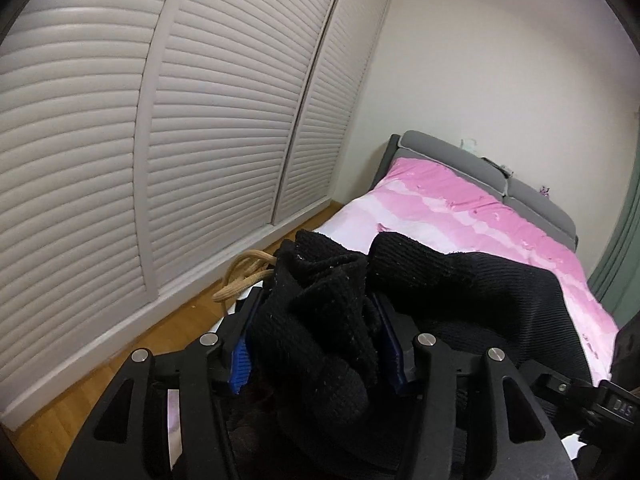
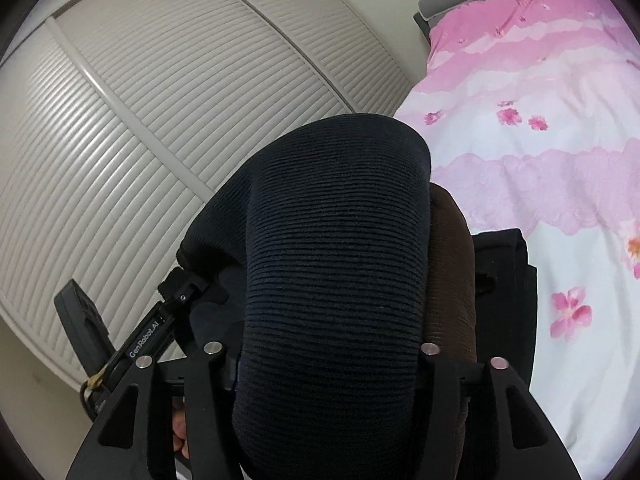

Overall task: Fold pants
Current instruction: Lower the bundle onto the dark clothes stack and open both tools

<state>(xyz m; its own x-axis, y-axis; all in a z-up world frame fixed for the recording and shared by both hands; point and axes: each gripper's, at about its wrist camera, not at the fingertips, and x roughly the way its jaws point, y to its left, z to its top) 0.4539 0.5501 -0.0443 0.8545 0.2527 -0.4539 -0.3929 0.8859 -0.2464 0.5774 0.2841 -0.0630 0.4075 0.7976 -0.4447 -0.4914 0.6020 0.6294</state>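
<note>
The left gripper (image 1: 316, 344) has its jaws clamped on a bunched fold of the black ribbed pants (image 1: 460, 280) — the right gripper (image 2: 332, 360) likewise pinches them, held up over the bed's (image 2: 560, 208) near edge.

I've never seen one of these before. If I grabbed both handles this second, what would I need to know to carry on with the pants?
Left gripper: shut on a bunched part of the black pants, blue pads pinching it.
Right gripper: dark ribbed fabric fills its jaws; it seems clamped.
The pants hang lifted between both grippers over the pink bedspread.
Done: both ends picked up.
Left: lay them flat on the bed and fold; no neat fold shows yet.
</note>
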